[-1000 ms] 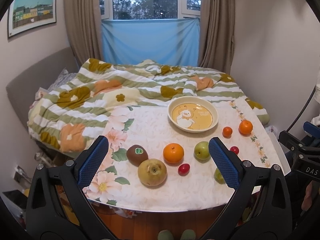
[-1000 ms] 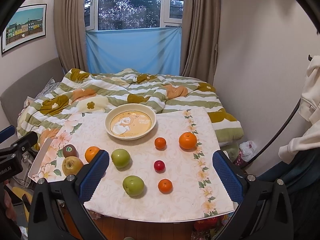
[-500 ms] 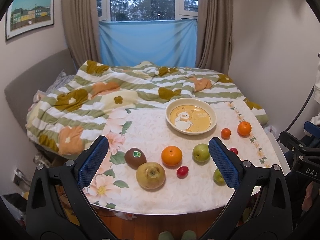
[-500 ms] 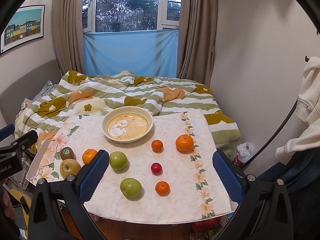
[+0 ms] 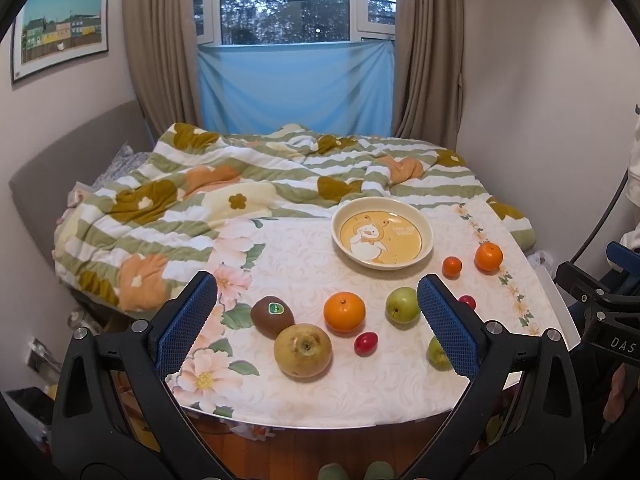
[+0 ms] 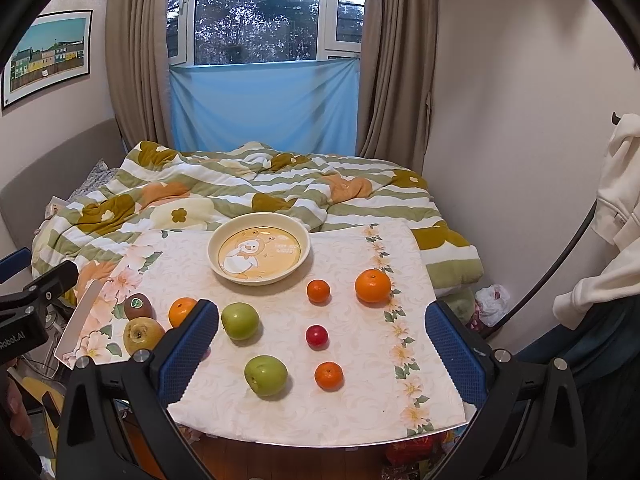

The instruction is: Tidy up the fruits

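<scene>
A cream plate (image 5: 427, 247) (image 6: 298, 258) with a cartoon print sits empty at the table's far side. Fruit lies scattered on the floral cloth: a kiwi (image 5: 272, 316) (image 6: 138, 306), a yellow pear (image 5: 303, 351) (image 6: 143, 335), oranges (image 5: 344, 311) (image 6: 373, 286), small tangerines (image 6: 318, 291) (image 6: 329, 375), green apples (image 5: 402, 305) (image 6: 239, 321) (image 6: 266, 374) and red cherry tomatoes (image 5: 365, 343) (image 6: 317, 336). My left gripper (image 5: 316, 324) hangs open above the near left edge. Over the near right part my right gripper (image 6: 322, 342) is open too. Neither holds anything.
The table (image 5: 320, 412) stands against a bed with a striped floral quilt (image 5: 240, 184). Walls close in on the right, where a white garment (image 6: 616, 208) hangs. A plastic bag (image 6: 490, 300) lies on the floor by the bed. Curtains and a window are behind.
Both grippers have drawn back and risen slightly, so the table looks a little smaller and lower. No fruit has moved, and both grippers stay open.
</scene>
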{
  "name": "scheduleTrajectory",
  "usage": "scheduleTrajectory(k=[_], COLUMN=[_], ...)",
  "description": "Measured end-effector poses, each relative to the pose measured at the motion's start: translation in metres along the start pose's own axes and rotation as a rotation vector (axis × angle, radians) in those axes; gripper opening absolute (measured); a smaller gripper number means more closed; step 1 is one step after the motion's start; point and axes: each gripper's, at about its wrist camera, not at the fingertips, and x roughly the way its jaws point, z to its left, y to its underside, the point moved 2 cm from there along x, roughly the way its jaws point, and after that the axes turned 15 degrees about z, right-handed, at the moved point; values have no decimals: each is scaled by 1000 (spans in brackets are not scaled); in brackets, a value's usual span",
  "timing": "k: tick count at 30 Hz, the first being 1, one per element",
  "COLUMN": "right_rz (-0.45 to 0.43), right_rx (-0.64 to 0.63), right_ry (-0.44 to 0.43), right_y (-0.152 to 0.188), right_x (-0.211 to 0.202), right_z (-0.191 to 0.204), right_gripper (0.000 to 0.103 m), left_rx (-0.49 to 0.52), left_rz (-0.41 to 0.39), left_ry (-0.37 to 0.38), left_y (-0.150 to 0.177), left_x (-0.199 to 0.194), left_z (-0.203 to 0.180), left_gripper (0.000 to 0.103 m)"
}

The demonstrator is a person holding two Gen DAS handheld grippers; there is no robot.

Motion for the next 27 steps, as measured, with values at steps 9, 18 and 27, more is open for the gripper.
scheduleTrajectory(k=[9, 18, 27], right_rz=[-3, -18, -20], right_rx=[-2, -21, -21], right_ry=[-1, 10, 12], right_y=[0, -1, -1], right_x=[0, -3, -5], right_z=[0, 8, 11], right_gripper=[103, 103, 103], left_rx=[-1, -1, 2], left_rz=[-2, -3, -3], left_ry=[-3, -3, -3], left_y=[0, 0, 0], left_x=[-1, -3, -3], left_z=[-1, -1, -2], left_gripper=[103, 103, 103])
